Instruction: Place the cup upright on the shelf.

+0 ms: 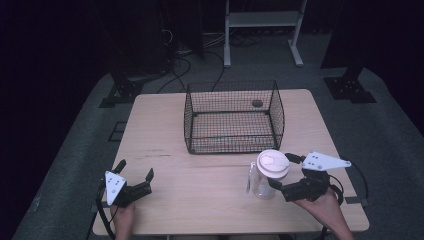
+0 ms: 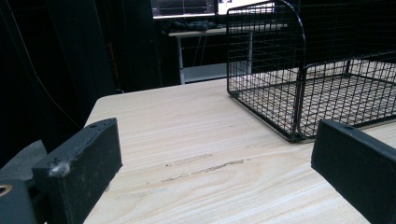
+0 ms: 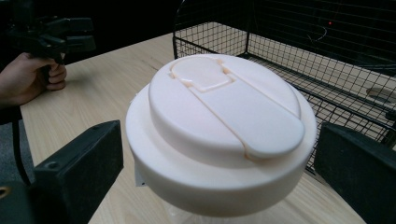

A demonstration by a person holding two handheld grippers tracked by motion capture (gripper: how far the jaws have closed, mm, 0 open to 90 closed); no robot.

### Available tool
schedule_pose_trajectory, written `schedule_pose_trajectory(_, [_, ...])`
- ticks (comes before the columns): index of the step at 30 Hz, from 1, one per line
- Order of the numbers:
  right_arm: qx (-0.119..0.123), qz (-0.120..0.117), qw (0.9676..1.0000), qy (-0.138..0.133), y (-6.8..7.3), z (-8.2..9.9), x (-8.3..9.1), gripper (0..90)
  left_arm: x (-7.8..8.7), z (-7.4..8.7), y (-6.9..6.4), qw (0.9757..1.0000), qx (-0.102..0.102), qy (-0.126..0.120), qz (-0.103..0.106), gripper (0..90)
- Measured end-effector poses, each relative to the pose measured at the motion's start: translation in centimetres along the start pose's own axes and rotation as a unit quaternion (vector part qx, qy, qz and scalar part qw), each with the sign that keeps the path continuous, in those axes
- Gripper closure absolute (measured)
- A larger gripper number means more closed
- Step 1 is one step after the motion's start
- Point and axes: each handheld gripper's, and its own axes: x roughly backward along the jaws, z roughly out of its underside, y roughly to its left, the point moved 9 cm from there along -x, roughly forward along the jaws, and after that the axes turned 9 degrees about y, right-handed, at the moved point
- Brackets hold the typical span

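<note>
Dark room — grey floor, white shelf

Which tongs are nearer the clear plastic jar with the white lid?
Right. The right tongs straddle the clear plastic jar with the white lid, open; the left tongs sit far across the table, open.

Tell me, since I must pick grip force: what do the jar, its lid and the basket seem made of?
The jar looks like clear plastic or glass; the table shows through it, and which one I cannot tell. Its lid looks like matte cream plastic, smooth, with moulded seams around a flip tab. The basket looks like thin metal wire with a black coating, in a fine open grid.
</note>
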Motion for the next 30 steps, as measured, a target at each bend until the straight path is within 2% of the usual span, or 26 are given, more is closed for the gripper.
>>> schedule_pose_trajectory(13, [0.002,-0.009,0.9999,0.01,0.2,-0.5,-1.5,0.9,0.0,0.0,0.0,1.0,0.001,-0.001,0.001,0.9])
schedule_pose_trajectory(17, [0.001,-0.004,0.9999,0.01,0.1,-0.5,-1.5,3.8,0.0,0.0,0.0,1.0,0.0,-0.001,0.0,0.9])
schedule_pose_trajectory(22, [-0.001,-0.004,0.9999,0.015,0.0,-0.5,-1.4,4.1,0.0,0.0,0.0,1.0,0.0,-0.001,0.0,0.9])
schedule_pose_trajectory(30, [0.002,0.008,0.9997,0.023,0.1,-0.7,-1.4,4.4,0.0,0.0,0.0,1.0,0.0,-0.001,0.0,0.9])
